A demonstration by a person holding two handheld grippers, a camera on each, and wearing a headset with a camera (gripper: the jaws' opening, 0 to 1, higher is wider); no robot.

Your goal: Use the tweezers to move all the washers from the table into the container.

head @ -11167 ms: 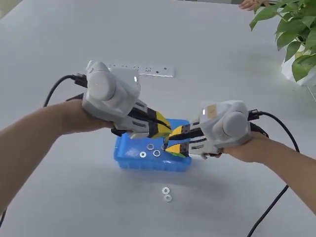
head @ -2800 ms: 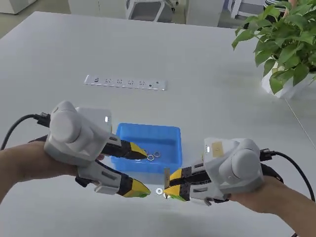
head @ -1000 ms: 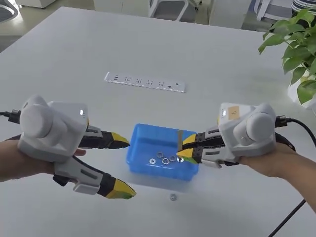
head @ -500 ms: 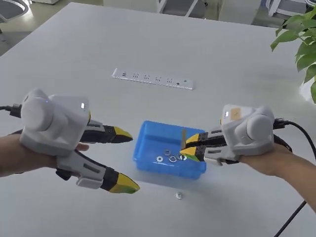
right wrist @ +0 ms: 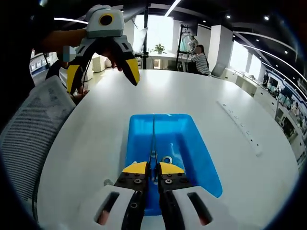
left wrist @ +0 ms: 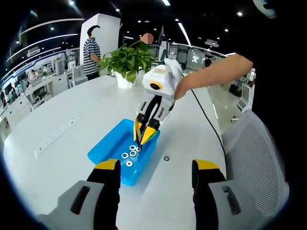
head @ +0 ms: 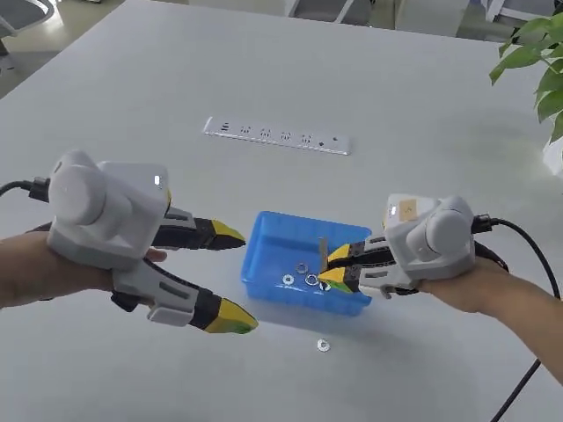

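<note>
Here, tweezers (right wrist: 154, 139) edge-on in clamped right gripper (right wrist: 153, 167), tips seemingly hidden

This is an open-plan office: a broad white meeting table (head: 422, 105) carries a power strip (head: 277, 136) at twelve o'clock in the head view. In the left gripper view a mesh-backed office chair (left wrist: 254, 158) stands at four o'clock and a potted plant (left wrist: 127, 60) at eleven. Ceiling strip lights (left wrist: 184, 33) run over rows of desks (left wrist: 29, 88).

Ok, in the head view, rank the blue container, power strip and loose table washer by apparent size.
1. Blue container, nearer the camera.
2. Power strip, as long but far thinner.
3. Loose washer, tiny.
</note>
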